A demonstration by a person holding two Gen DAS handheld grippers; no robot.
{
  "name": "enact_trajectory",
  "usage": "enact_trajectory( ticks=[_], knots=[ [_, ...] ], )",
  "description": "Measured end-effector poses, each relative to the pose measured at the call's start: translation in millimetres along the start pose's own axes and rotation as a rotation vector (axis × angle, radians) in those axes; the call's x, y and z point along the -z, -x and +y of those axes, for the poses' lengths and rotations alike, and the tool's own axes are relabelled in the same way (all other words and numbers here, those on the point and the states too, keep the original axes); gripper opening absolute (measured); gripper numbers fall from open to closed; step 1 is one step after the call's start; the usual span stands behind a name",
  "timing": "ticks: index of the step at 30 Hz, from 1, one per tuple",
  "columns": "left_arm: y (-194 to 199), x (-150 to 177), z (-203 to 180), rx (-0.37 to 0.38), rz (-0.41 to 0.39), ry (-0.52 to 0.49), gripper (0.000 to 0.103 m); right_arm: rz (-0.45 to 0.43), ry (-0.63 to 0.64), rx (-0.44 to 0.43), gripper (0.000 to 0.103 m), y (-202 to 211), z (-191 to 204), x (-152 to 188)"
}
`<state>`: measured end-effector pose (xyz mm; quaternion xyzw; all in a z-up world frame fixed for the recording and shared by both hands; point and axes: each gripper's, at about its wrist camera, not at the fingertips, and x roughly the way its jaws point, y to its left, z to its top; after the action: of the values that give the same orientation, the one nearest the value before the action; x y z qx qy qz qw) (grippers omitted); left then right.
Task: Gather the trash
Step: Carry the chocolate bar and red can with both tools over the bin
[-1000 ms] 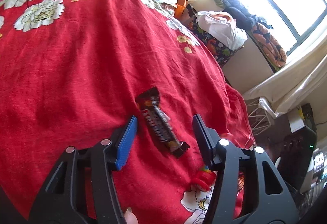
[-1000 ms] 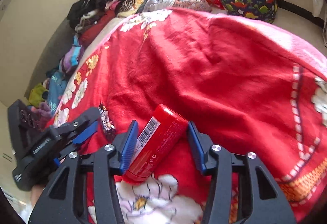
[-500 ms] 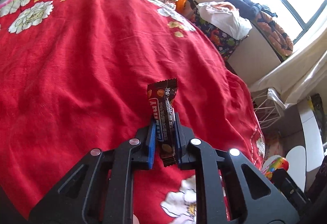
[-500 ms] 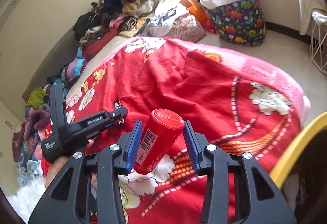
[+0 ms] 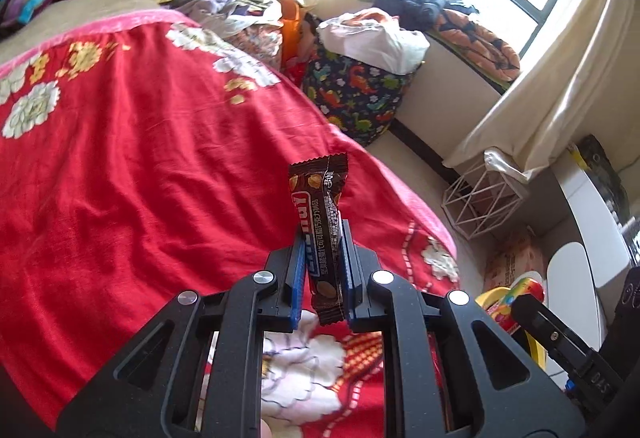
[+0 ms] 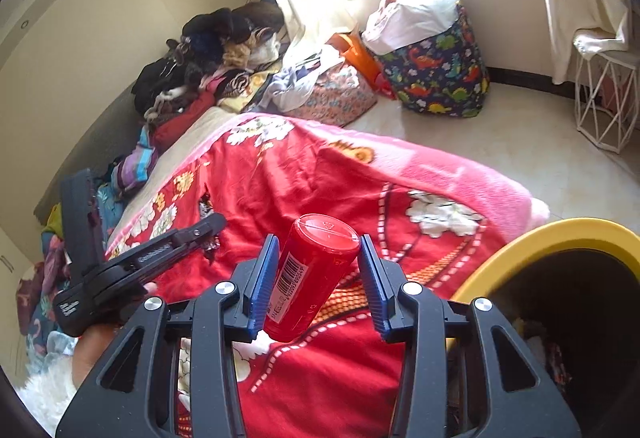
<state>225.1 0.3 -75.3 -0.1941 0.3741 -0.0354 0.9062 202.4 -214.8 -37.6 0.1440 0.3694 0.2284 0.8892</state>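
Observation:
My left gripper [image 5: 322, 238] is shut on a brown snack bar wrapper [image 5: 322, 222], held upright above the red floral blanket [image 5: 140, 166]. My right gripper [image 6: 318, 254] is shut on a red cylindrical tube [image 6: 310, 274] with a barcode, held above the blanket's edge [image 6: 320, 174]. A yellow-rimmed bin [image 6: 552, 238] with a dark inside sits just right of the right gripper. The left gripper also shows in the right wrist view [image 6: 208, 226], off to the left with the wrapper in it. The tube and right gripper show at the lower right of the left wrist view [image 5: 516, 298].
A dinosaur-print bag [image 6: 436, 74] with a white plastic bag on top stands on the floor by the window. A white wire basket [image 6: 604, 102] stands at the right. Piles of clothes [image 6: 208, 70] lie along the bed's far side. A cardboard box [image 5: 516, 258] sits by a white desk.
The left gripper closed on the wrapper and lifted it off the blanket. The right gripper lifted the red tube and carried it right, toward the yellow bin that came into view.

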Motion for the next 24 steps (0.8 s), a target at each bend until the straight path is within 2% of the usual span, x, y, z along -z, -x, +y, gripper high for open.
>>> enact_trajectory(
  ticks=[8,24],
  knots=[
    [13,10,-40,0.04,-0.014,-0.065,0.01,-0.044,-0.024,0.037,0.039,36,-21,4],
    [19,34,-101,0.11,0.01,-0.186,0.01,-0.11,-0.097,0.105,0.039,85,-62,17]
  ],
)
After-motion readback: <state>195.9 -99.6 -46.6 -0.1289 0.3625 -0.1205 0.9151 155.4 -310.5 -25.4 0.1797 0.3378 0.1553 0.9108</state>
